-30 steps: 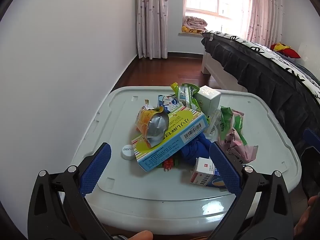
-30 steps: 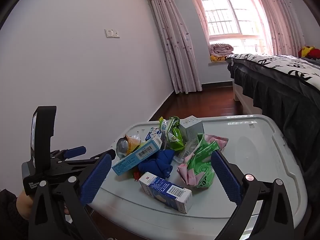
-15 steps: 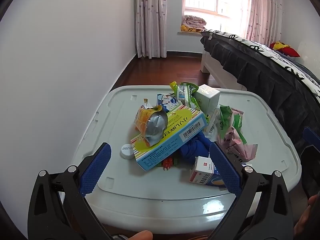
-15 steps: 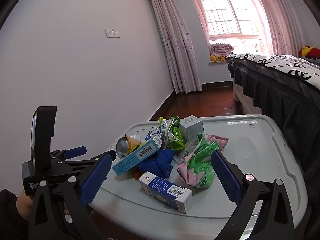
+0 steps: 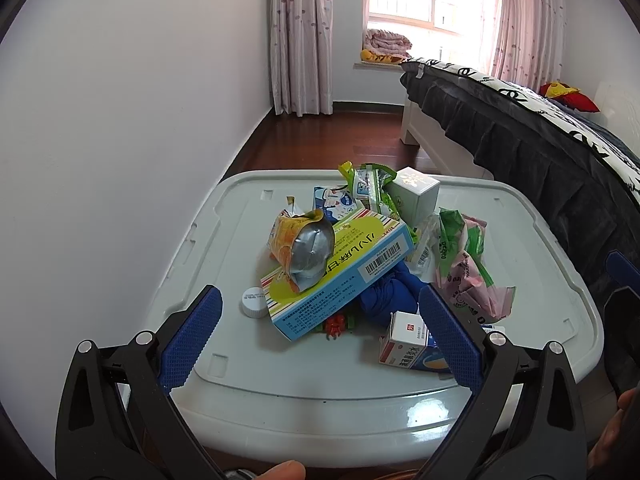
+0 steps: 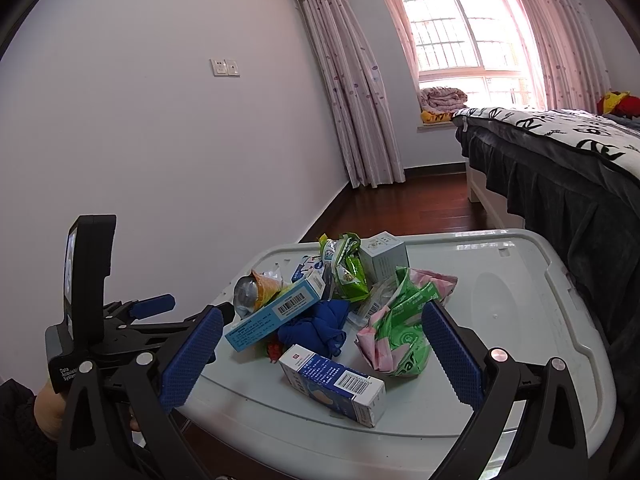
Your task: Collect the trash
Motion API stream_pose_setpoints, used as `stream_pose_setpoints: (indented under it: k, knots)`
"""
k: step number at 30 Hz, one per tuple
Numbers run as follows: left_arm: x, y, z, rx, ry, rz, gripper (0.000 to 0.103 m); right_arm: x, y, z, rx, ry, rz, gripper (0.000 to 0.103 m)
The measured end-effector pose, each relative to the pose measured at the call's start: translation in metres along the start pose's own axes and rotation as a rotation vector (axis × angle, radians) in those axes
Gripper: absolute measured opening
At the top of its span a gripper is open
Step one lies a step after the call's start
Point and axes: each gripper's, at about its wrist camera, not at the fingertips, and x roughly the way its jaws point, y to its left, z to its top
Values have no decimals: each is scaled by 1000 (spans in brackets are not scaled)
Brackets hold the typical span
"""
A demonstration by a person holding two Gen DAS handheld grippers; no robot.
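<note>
A heap of trash lies on a pale grey bin lid (image 5: 224, 248). It holds a yellow and blue box (image 5: 340, 276) with a crumpled orange foil pouch (image 5: 304, 248) on it, a blue cloth (image 5: 392, 292), a white bottle cap (image 5: 253, 301), a small white and blue carton (image 5: 408, 348), green and pink wrappers (image 5: 460, 264) and a white box (image 5: 414, 196). My left gripper (image 5: 316, 332) is open and empty, held before the heap. My right gripper (image 6: 320, 356) is open and empty; the carton (image 6: 336, 380) lies between its fingers.
A white wall runs along the left. A bed with a dark skirt (image 5: 540, 152) stands close on the right of the lid. Dark wood floor (image 5: 328, 140), curtains and a window lie beyond. The left gripper's body (image 6: 100, 320) shows at the left of the right wrist view.
The left wrist view has shifted slightly, so the heap sits a little higher in frame. Nothing was grasped and both grippers stay open.
</note>
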Motion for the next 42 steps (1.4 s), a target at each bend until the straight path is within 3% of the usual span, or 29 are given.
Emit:
stream_pose_setpoints:
  k: [42]
  knots:
    - [7, -5, 4, 11, 7, -4, 96, 0, 1, 1, 0, -8, 0, 98]
